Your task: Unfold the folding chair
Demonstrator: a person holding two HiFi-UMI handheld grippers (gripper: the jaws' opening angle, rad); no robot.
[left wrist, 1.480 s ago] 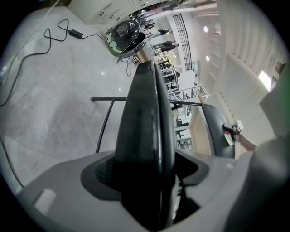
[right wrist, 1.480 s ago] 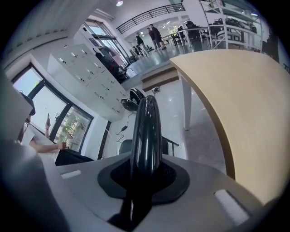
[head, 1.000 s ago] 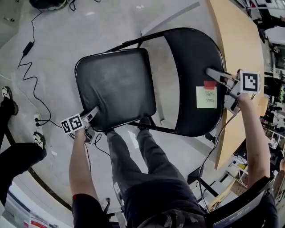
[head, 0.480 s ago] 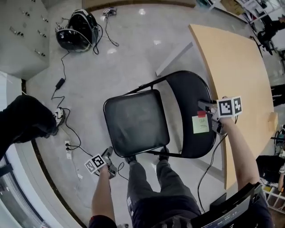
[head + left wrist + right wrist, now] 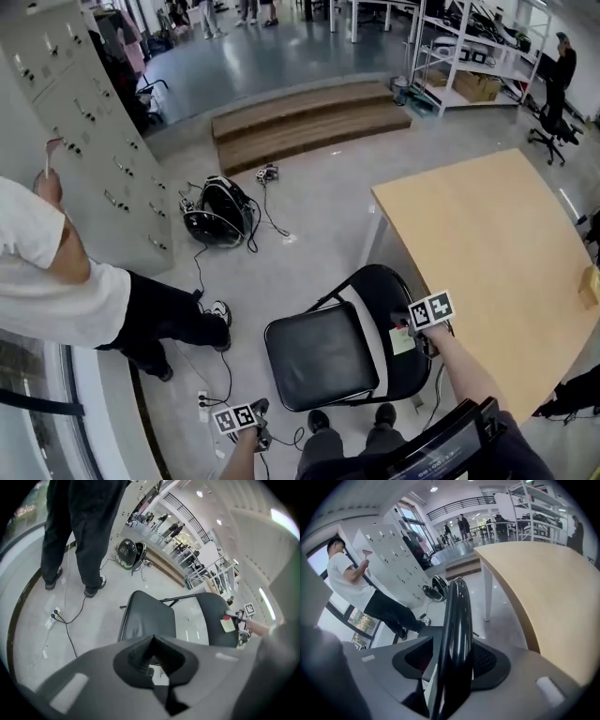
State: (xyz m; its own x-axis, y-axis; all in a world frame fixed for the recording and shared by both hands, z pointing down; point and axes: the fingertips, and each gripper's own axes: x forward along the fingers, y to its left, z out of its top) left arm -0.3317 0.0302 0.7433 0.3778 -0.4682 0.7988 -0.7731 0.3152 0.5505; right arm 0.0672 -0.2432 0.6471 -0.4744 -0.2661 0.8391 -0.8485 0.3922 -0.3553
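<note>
While the folding chair (image 5: 323,356) stood unfolded beside the table's (image 5: 487,253) edge, the right gripper (image 5: 403,325) straddled its backrest rim (image 5: 457,634), jaws just opened wide. The left gripper (image 5: 260,409) hung closed and empty off the seat's front corner, with open floor (image 5: 281,272) toward a bystander (image 5: 94,291).

The left gripper (image 5: 253,414) has quit the black metal folding chair's padded seat (image 5: 321,354) for the frame's bottom edge, its jaws just closed empty; the right gripper (image 5: 411,324) has just been opening around the black backrest (image 5: 380,286)
</note>
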